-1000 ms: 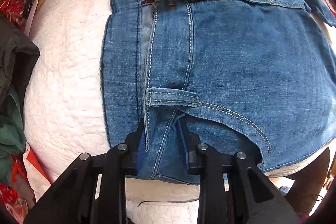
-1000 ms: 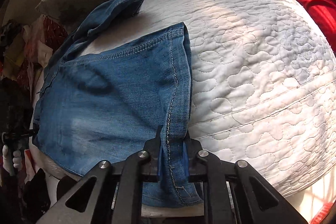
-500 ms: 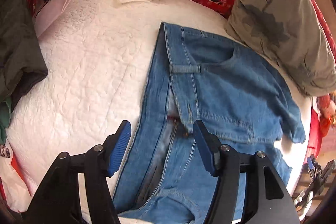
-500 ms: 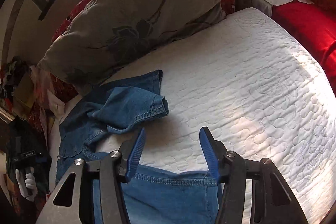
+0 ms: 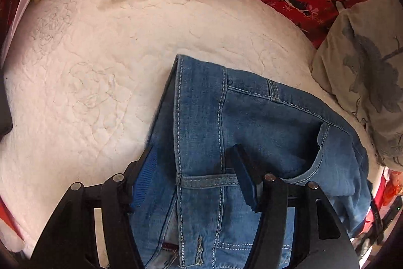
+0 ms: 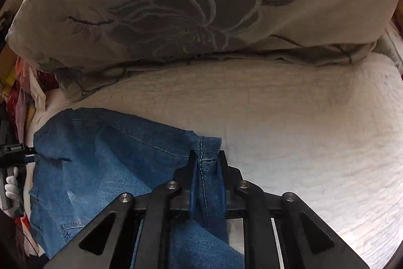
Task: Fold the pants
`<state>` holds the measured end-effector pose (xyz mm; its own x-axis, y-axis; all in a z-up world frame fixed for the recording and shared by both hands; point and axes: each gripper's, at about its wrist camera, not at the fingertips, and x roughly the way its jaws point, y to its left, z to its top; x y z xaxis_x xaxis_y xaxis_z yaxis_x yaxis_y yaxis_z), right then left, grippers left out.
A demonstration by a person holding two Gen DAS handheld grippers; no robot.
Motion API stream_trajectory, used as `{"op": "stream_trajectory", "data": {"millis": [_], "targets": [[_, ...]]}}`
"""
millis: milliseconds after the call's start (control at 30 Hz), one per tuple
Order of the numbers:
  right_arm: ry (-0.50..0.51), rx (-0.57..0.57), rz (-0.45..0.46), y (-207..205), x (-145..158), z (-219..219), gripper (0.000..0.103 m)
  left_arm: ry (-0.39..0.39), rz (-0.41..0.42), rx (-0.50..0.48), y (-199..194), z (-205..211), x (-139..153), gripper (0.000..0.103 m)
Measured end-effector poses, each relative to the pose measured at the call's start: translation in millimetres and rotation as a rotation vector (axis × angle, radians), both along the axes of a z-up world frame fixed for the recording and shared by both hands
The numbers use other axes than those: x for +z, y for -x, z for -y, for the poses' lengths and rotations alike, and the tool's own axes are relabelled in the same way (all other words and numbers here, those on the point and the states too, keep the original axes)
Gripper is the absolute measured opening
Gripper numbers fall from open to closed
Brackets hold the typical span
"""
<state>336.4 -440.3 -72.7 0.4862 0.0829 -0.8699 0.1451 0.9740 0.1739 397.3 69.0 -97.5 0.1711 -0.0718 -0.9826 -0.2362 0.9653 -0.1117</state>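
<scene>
1. While my left claw (image 5: 194,178) stands with its jaws apart astride the waistband and belt loop (image 5: 207,180), the jeans (image 5: 252,122) lie on the white quilt (image 5: 100,67), toward its edge by the pillow (image 5: 365,62).
2. Seen from the right wrist, my right claw (image 6: 206,175) is clamped on the jeans' hem (image 6: 207,148), just short of the quilt's edge under the pillow.

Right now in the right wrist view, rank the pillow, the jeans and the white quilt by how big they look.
1. Pillow and quilt: similar spans, too close to rank.
2. Jeans: smallest, though partly hidden by the right gripper clamping their hem.
</scene>
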Motion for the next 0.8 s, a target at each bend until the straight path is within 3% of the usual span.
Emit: {"op": "stream_trajectory", "data": {"millis": [33, 100, 167, 267, 367, 467, 533, 567, 667, 800], "targets": [[0.043, -0.008, 0.038, -4.4, 10.1, 4.1, 0.014, -0.013, 0.009, -0.011, -3.0, 5.1, 1.3, 0.037], [0.054, -0.067, 0.103, -17.5, 28.1, 24.5, 0.014, -0.034, 0.014, -0.001, -12.0, 11.3, 2.4, 0.033], [0.06, -0.104, 0.112, -25.2, 30.3, 31.9, 0.015, -0.07, 0.016, 0.015, -23.4, 16.4, -0.8, 0.031], [0.125, -0.089, 0.014, -46.8, 9.6, 23.8, 0.019, -0.077, 0.002, 0.034, -30.6, 16.0, -0.5, 0.031], [0.094, -0.095, 0.054, -40.1, 10.0, 26.9, 0.024, 0.027, 0.032, 0.074, -29.4, -5.6, 15.9, 0.031], [0.034, -0.142, 0.116, -15.7, 23.1, 44.1, 0.044, 0.115, 0.088, 0.151, -28.9, -50.2, 40.0, 0.031], [0.005, -0.15, 0.128, 7.0, 28.3, 53.2, 0.048, 0.175, 0.086, 0.183, -25.5, -74.3, 47.8, 0.036], [-0.01, -0.15, 0.119, 14.2, 28.2, 56.6, 0.05, 0.187, 0.079, 0.185, -20.7, -83.4, 50.1, 0.044], [-0.092, -0.173, 0.079, 37.5, 20.3, 70.1, 0.052, 0.179, 0.061, 0.167, -7.4, -88.8, 49.5, 0.047], [-0.23, -0.23, 0.014, 85.9, 2.1, 73.4, 0.054, 0.267, 0.027, 0.092, 35.3, -68.1, 41.7, 0.047]]}}
